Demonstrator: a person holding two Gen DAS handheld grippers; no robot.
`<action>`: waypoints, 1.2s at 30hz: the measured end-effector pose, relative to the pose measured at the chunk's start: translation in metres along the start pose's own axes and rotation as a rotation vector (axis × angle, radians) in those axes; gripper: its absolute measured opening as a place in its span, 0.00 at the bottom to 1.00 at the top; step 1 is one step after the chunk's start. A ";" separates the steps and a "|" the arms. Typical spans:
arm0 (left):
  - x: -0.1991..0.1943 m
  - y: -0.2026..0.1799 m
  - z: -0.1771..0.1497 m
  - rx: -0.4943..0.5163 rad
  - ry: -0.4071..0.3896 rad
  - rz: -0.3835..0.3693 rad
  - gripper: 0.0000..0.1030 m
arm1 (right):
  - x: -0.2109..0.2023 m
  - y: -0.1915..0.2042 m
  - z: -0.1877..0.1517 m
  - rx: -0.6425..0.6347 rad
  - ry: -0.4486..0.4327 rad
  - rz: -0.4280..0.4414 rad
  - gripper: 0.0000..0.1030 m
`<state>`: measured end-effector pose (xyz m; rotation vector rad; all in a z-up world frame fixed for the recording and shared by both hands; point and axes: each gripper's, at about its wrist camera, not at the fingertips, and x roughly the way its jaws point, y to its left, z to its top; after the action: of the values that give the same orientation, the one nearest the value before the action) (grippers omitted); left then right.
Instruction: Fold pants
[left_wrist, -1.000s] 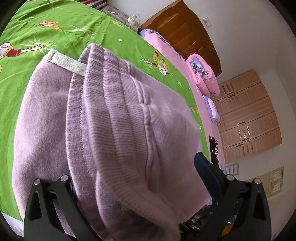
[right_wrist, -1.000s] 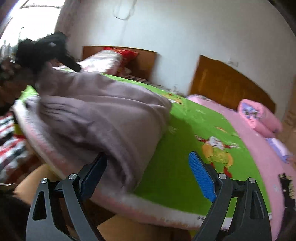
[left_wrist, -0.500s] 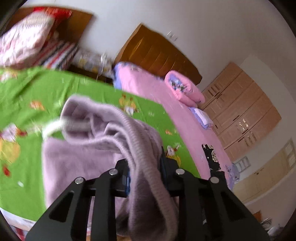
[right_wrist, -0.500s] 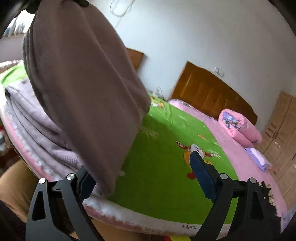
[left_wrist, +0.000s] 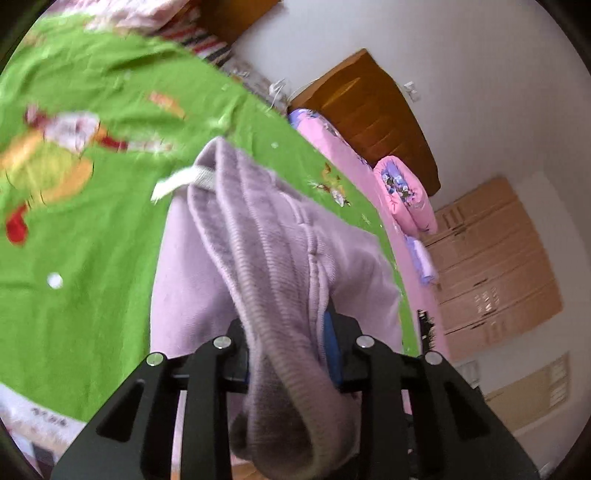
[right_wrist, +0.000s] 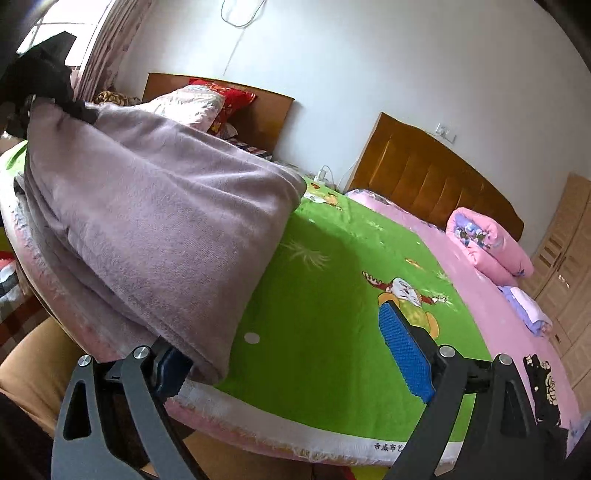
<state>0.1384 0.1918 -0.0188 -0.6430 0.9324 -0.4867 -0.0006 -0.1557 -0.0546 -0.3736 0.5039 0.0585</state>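
Left gripper (left_wrist: 290, 341) clamps the ribbed waistband of the pants (left_wrist: 280, 266), which hides its fingertips. Right gripper (right_wrist: 291, 354) gapes; pants drape at 10 o'clock over the green sheet (right_wrist: 332, 280).

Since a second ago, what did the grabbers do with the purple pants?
The left gripper, open around the purple pants a second ago, shut on their ribbed waistband and lifted that end; it swung high, then came partway down. The right gripper stayed open, holding nothing. The rest of the pants stayed on the green sheet.
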 end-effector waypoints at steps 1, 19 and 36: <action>0.000 0.001 -0.001 0.007 0.007 0.021 0.32 | 0.001 0.000 -0.001 0.004 0.006 0.008 0.85; -0.022 -0.138 -0.072 0.541 -0.279 0.343 0.99 | -0.048 -0.048 0.027 0.207 -0.151 0.650 0.86; 0.099 -0.210 -0.016 0.601 0.186 0.135 0.98 | -0.019 -0.003 0.012 0.098 -0.046 0.719 0.87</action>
<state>0.1527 -0.0259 0.0621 0.0099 0.9350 -0.6743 -0.0112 -0.1532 -0.0344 -0.0792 0.5730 0.7336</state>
